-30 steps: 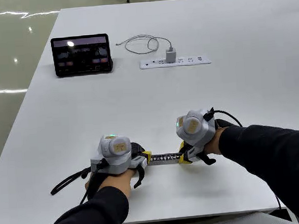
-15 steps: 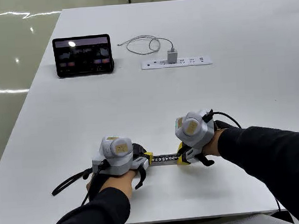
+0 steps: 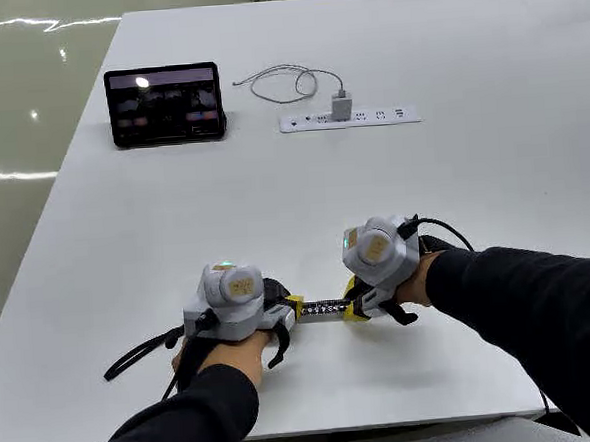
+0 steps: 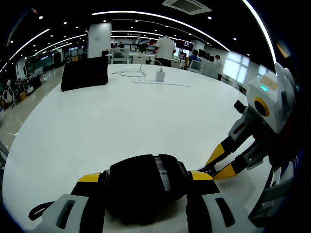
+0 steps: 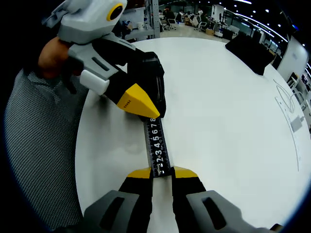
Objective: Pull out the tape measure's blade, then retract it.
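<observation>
At the worktop's (image 3: 452, 171) near edge the left tongs (image 3: 287, 313) clamp the tape measure (image 4: 143, 189). At its 3 o'clock the right tongs (image 5: 160, 172) pinch the short blade (image 5: 155, 141) by its tip. I'd pull level and straight toward 3, case pinned. A tablet (image 3: 164, 104) stands far off at 11 o'clock.

Near the front edge of the surface (image 3: 424, 193), the tape measure (image 4: 143, 187) is gripped between the jaws of the left gripper (image 3: 285, 310). To its right the blade (image 3: 323, 307) is stretched across to the right gripper (image 3: 352, 311), whose jaws are pinched on the blade's end. Well behind them, at the far left, a tablet (image 3: 165, 104) is propped up. To the tablet's right a power strip (image 3: 349, 118) is laid flat — a charger (image 3: 341, 107) is plugged into it, and the cable (image 3: 287, 82) is looped just behind.
</observation>
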Available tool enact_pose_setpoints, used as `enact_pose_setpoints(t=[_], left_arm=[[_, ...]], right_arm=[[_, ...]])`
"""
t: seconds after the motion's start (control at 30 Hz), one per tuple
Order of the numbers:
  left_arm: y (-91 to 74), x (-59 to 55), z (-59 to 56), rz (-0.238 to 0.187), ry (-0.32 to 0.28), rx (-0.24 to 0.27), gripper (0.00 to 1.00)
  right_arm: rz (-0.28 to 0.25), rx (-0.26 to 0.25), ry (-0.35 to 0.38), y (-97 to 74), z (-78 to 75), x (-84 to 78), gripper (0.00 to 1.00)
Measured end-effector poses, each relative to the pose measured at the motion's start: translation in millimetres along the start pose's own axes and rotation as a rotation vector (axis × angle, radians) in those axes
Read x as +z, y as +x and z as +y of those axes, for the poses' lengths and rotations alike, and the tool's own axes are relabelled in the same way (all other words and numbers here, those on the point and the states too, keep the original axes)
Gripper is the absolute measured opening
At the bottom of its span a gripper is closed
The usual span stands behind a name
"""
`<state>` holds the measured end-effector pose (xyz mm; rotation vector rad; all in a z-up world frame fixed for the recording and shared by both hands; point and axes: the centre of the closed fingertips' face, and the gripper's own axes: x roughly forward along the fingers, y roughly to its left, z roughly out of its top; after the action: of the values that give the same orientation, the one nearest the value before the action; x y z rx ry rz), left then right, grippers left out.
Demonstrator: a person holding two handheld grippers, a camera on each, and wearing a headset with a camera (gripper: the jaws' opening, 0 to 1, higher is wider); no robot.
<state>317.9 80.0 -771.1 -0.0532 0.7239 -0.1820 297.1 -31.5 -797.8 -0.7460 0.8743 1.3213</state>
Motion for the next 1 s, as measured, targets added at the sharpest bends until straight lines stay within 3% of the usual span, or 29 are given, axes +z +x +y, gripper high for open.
enact_pose_setpoints(t=[1.0], left_arm=[[0.3,0.3,0.3,-0.001,-0.003,-0.002,0.64]], right_arm=[[-0.007,0.007,-0.002,7.7,3.5,17.6,0.1]])
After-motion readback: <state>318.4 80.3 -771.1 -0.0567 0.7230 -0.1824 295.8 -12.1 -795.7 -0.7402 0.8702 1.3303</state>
